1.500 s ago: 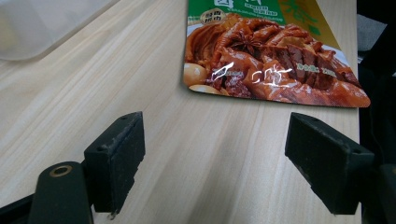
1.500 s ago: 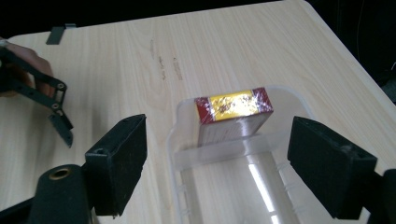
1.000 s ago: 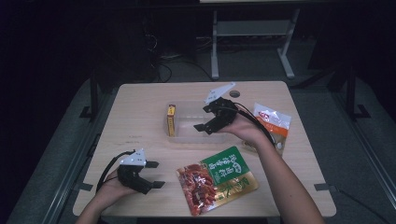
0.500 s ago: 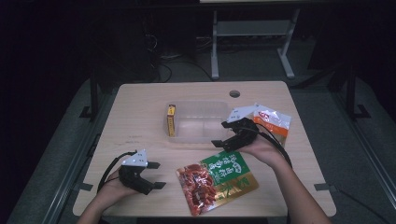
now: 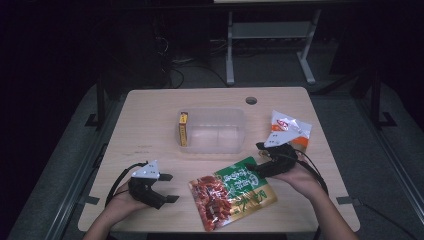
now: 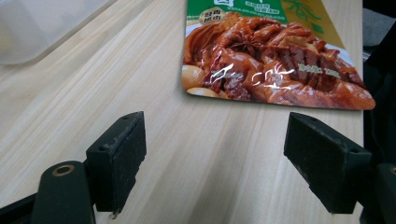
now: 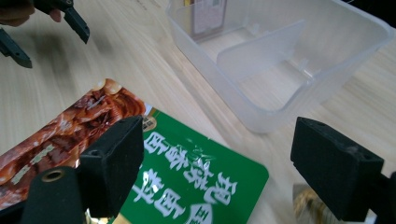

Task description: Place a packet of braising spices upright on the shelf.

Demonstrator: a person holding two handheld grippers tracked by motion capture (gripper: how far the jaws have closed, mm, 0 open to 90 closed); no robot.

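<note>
Lying flat on the near middle of the tabletop is a glossy snack packet, green at its far end with white lettering and printed with a picture of red-brown braised food at its near end. It sits at a slant, just in front of a clear plastic box and close to the tabletop's near edge.

The right tool hovers over the packet's green far corner, held by the person's right hand, which comes in from the lower right. Its two black jaws stand wide apart with nothing between them. In the right gripper view the green end of the packet lies directly below and between the jaws, with the box's near wall just beyond.

The left tool rests low at the near left of the tabletop, in the person's left hand, its jaws pointing right toward the packet's red end. Its jaws are also spread wide and hold nothing. In the left gripper view bare wood lies between the jaws, and the packet's food picture sits a little way ahead of them, not touching.

The clear box stands in the middle of the tabletop, with a low divider inside. A small yellow pack stands on edge against its left inner wall. To the right of the box, just beyond the right tool, lies a white and orange bag. A round hole is cut into the tabletop near its far edge.
</note>
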